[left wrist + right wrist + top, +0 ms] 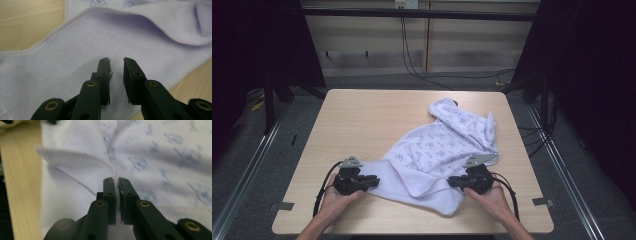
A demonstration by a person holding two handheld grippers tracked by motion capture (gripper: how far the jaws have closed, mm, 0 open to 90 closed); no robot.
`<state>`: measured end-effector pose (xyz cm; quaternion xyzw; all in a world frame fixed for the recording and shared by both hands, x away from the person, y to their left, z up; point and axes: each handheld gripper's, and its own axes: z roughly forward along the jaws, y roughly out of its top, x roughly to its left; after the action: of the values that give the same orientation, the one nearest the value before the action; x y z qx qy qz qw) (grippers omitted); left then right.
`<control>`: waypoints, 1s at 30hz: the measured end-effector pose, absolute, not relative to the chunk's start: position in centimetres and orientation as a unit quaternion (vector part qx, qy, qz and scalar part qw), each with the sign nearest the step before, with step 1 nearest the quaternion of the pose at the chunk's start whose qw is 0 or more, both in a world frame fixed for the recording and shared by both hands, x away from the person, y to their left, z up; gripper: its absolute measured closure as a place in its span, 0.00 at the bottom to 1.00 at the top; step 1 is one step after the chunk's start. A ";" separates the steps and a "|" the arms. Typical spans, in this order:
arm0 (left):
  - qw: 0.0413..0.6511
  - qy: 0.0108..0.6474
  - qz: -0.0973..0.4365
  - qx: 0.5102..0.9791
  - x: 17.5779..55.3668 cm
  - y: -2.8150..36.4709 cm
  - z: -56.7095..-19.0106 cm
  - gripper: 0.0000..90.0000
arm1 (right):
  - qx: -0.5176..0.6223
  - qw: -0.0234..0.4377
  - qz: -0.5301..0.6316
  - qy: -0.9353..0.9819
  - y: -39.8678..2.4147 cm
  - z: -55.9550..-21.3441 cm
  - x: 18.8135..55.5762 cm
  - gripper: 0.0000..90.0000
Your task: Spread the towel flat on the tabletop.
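A white cloth [437, 145] with a pale blue print lies crumpled across the right half of the wooden table [362, 120]. Its plain underside is turned up near the front edge. My left gripper [374, 181] lies low over the cloth's near left corner. In the left gripper view, the jaws of the left gripper [116, 60] stand a little apart above the plain cloth [75, 50], with nothing pinched between them. My right gripper [452, 181] is at the cloth's near right part. In the right gripper view, the right gripper [117, 179] is shut on the stitched hem of the cloth [162, 157].
The table's front edge [412, 231] runs just below both hands. Bare wood [357, 115] covers the left and back of the top. Cables [452, 75] trail on the floor behind, and dark curtains [592, 75] hang at both sides.
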<state>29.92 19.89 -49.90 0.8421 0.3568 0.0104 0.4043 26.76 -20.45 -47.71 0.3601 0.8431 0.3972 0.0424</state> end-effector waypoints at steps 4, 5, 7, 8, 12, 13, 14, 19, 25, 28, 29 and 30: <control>0.400 0.330 -0.007 0.855 29.0 18.1 -49.8 0.83 | 0.384 0.054 0.380 0.840 -22.1 -48.5 27.0 0.93; 0.399 0.324 -0.007 0.858 28.7 17.7 -49.7 0.83 | 0.394 0.064 0.371 0.838 -22.7 -48.8 27.4 0.90; 0.391 0.305 -0.002 0.868 27.9 17.0 -49.5 0.82 | 0.404 0.070 0.373 0.832 -23.4 -48.7 28.0 0.79; 0.390 0.302 0.003 0.870 27.9 17.0 -49.4 0.82 | 0.401 0.069 0.383 0.829 -23.5 -48.3 28.1 0.78; 0.403 0.327 0.007 0.855 28.7 18.3 -49.2 0.83 | 0.364 0.072 0.427 0.825 -22.3 -46.5 28.2 0.67; 0.407 0.334 0.011 0.850 28.9 18.7 -49.1 0.83 | 0.354 0.068 0.433 0.826 -21.7 -46.2 28.3 0.67; 0.407 0.334 0.011 0.850 28.9 18.7 -49.1 0.83 | 0.354 0.068 0.433 0.826 -21.7 -46.2 28.3 0.67; 0.442 0.364 0.031 0.819 29.9 21.6 -48.2 0.83 | 0.286 0.035 0.447 0.847 -17.7 -46.0 27.4 0.60; 0.455 0.398 0.033 0.796 31.1 24.0 -48.2 0.79 | 0.276 0.031 0.443 0.853 -16.8 -46.7 28.1 0.58; 0.455 0.403 0.048 0.793 31.4 24.8 -48.1 0.74 | 0.278 0.041 0.428 0.859 -16.7 -47.5 28.6 0.53; 0.460 0.415 0.050 0.783 31.9 25.5 -48.2 0.73 | 0.279 0.043 0.431 0.857 -16.8 -47.5 29.0 0.51; 0.460 0.415 0.050 0.783 31.9 25.5 -48.2 0.73 | 0.279 0.045 0.431 0.857 -16.8 -47.5 29.3 0.50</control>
<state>31.85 25.46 -48.24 0.7831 0.4152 0.0496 0.4604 29.26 -16.78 -47.53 0.2792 0.8567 0.4313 0.0447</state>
